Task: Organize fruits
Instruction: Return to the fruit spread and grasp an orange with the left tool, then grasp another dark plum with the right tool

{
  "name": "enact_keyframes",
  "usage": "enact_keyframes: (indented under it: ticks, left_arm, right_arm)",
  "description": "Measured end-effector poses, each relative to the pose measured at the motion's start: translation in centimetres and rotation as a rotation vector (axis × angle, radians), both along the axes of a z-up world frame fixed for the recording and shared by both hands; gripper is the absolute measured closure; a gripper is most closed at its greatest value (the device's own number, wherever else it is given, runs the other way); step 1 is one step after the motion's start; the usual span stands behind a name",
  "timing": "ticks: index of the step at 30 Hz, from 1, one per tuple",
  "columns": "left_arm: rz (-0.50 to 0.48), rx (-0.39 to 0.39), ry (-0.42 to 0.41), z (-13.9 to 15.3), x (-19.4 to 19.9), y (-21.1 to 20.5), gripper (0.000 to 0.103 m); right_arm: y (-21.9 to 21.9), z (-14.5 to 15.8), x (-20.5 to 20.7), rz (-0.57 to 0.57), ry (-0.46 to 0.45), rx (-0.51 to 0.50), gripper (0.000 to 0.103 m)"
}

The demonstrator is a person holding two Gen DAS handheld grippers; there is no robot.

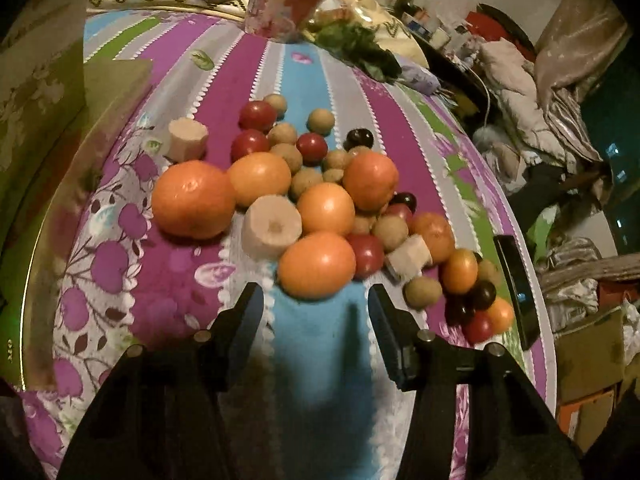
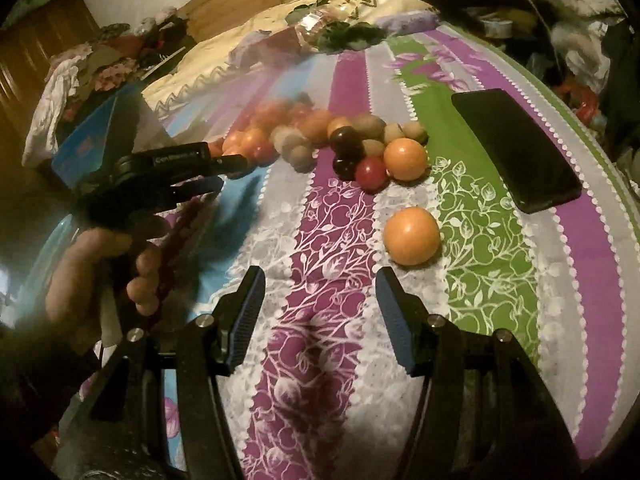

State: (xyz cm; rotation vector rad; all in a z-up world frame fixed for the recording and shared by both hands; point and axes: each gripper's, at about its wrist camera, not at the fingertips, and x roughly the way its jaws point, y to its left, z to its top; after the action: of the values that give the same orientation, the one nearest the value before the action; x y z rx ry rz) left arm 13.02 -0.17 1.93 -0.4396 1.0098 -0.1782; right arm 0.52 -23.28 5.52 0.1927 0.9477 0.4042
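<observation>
a line of white lettering is seen on the black body of the left gripper [image 2: 224, 168] in the right wrist view, but it is too blurred to be read. a pink printed container [image 1: 280, 10] stands at the far end of the bed [image 1: 304, 80]; its print cannot be made out and its contents are hidden. the fruits [image 1: 304, 200] lie loose in a heap on the striped floral bedspread: oranges, small red and dark round fruits, tan round ones and pale cut pieces. one orange [image 2: 411, 235] lies apart from the heap, just ahead of the right gripper [image 2: 320, 280]. a black phone [image 2: 516, 148] lies flat beside the heap. both grippers are held spread, with nothing between the fingers. the left gripper [image 1: 316, 298] is poised just short of the nearest orange [image 1: 317, 265].
</observation>
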Motion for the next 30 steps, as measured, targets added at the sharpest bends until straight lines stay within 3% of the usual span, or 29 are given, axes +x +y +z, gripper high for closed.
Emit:
enact_keyframes:
  ticks: [2,5,7,8,19,25,30]
  left_arm:
    - [0.008,0.018,-0.009,-0.1,0.7,-0.4,0.048]
    - [0.009,0.049,-0.025,0.0,1.1,-0.9,0.061]
    - [0.003,0.069,-0.042,0.2,1.0,-1.1,0.061]
    - [0.001,0.079,-0.048,0.2,1.0,-1.3,0.062]
    - [-0.044,0.124,-0.103,2.0,-5.2,-0.5,0.062]
    - [-0.037,0.144,-0.106,1.9,-5.4,-0.7,0.062]
    - [-0.025,0.136,-0.097,1.5,-4.7,-0.5,0.062]
  right_arm:
    - [0.0,0.0,0.0,0.002,-0.006,0.006,0.044]
    - [-0.2,0.0,0.3,0.002,-0.008,0.013,0.046]
    - [-0.4,0.1,0.7,0.005,-0.012,0.008,0.058]
    - [-0.6,0.1,1.0,0.008,-0.013,0.001,0.06]
    - [-0.1,1.1,8.0,0.057,-0.072,-0.082,0.06]
    - [3.9,0.4,9.5,0.059,-0.157,-0.27,0.06]
    - [5.2,-0.9,10.1,0.028,-0.144,-0.357,0.062]
